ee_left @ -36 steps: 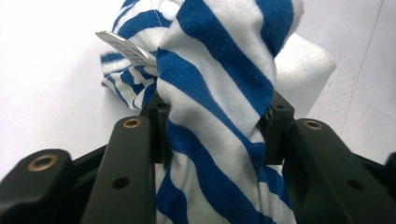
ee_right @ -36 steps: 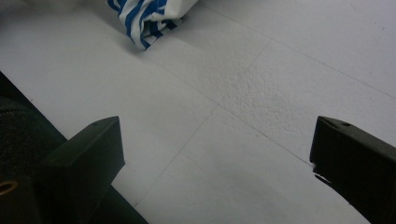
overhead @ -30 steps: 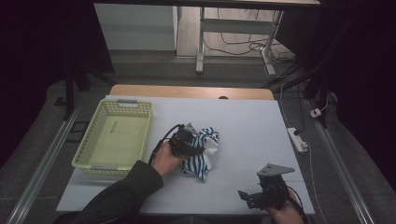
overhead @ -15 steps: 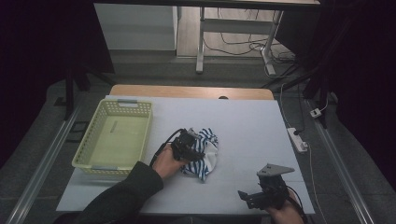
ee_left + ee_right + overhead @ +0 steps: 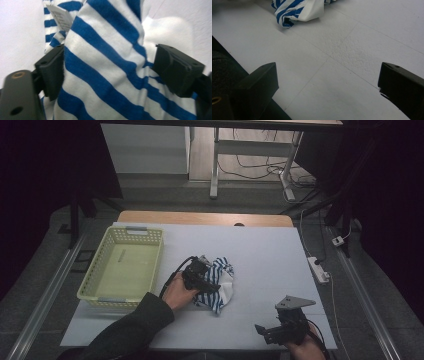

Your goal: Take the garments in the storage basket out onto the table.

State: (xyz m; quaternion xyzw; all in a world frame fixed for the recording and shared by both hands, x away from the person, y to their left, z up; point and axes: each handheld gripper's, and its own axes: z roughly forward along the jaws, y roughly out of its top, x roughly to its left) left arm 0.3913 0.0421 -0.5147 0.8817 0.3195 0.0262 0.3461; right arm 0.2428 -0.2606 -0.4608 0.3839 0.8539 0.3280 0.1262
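Note:
A crumpled blue-and-white striped cloth [image 5: 221, 279] lies in the middle of the white table [image 5: 265, 252]. My left gripper [image 5: 206, 281] is pushed into the cloth's left side. In the left gripper view its jaws stand wide apart with a bulge of the striped cloth [image 5: 105, 50] between them, so the left gripper [image 5: 110, 72] is open. My right gripper [image 5: 270, 331] hovers near the table's front right edge, open and with nothing in it. From the right gripper [image 5: 327, 82] view the cloth [image 5: 297, 10] lies farther off.
A pale yellow-green plastic basket [image 5: 142, 230] stands at the left of the table, with nothing visible inside. A white power strip [image 5: 318, 270] lies just off the right edge. Bare table surface stretches between the cloth and the right gripper.
My left hand and gripper have slid a little toward the near edge, deeper into the cloth, and the cloth has shifted slightly. The right gripper has stayed put.

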